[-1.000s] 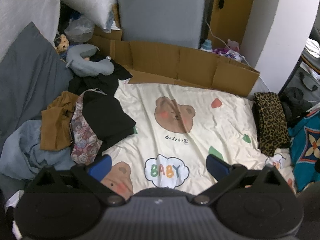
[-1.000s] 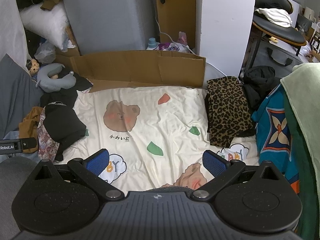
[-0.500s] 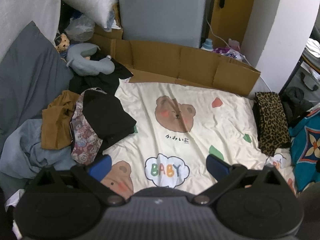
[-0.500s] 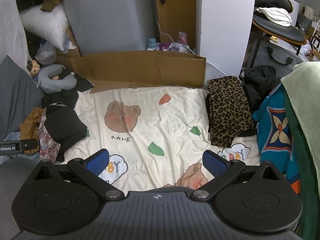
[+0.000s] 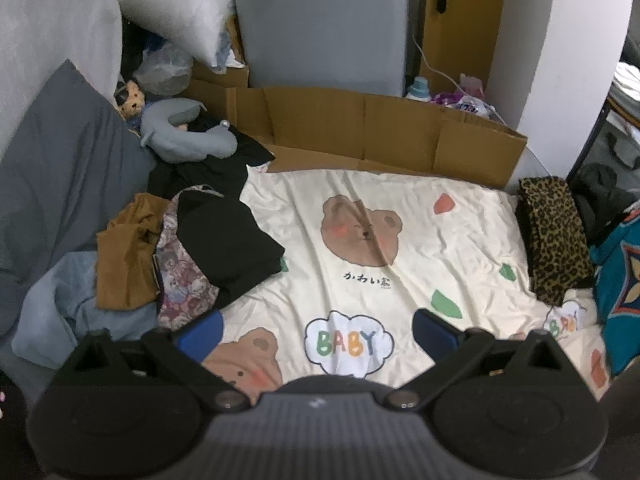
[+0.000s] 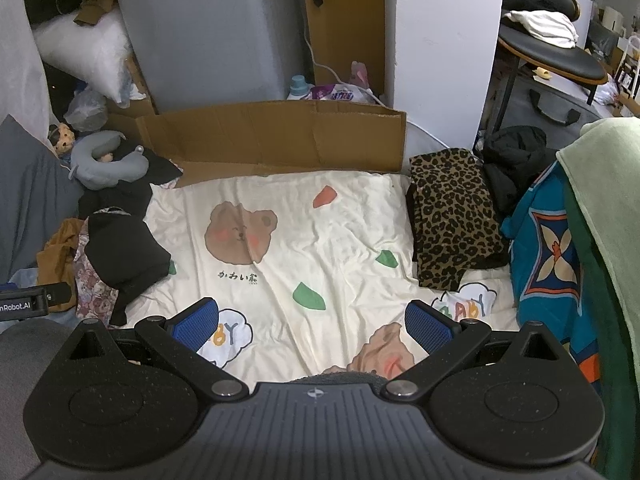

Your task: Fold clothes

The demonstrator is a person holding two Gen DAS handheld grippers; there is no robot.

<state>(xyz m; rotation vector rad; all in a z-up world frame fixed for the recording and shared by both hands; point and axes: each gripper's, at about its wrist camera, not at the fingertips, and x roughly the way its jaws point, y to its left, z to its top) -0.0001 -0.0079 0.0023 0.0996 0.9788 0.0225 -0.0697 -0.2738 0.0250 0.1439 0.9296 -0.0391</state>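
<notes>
a: grippers?
b: left gripper [image 5: 316,330] & right gripper [image 6: 312,320] both level over the bear sheet [image 5: 400,240], jaws wide apart, empty.
a: clothes?
b: clothes pile [image 5: 172,248] at sheet's left edge.

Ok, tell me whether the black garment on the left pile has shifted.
No. The black garment still covers the same green patch at the left edge of the bear sheet.

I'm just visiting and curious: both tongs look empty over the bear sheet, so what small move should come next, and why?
Probably reach the left tongs toward the black garment atop the pile at the sheet's left edge. Both tongs are open and empty, and nothing lies spread on the bear sheet to fold.
</notes>
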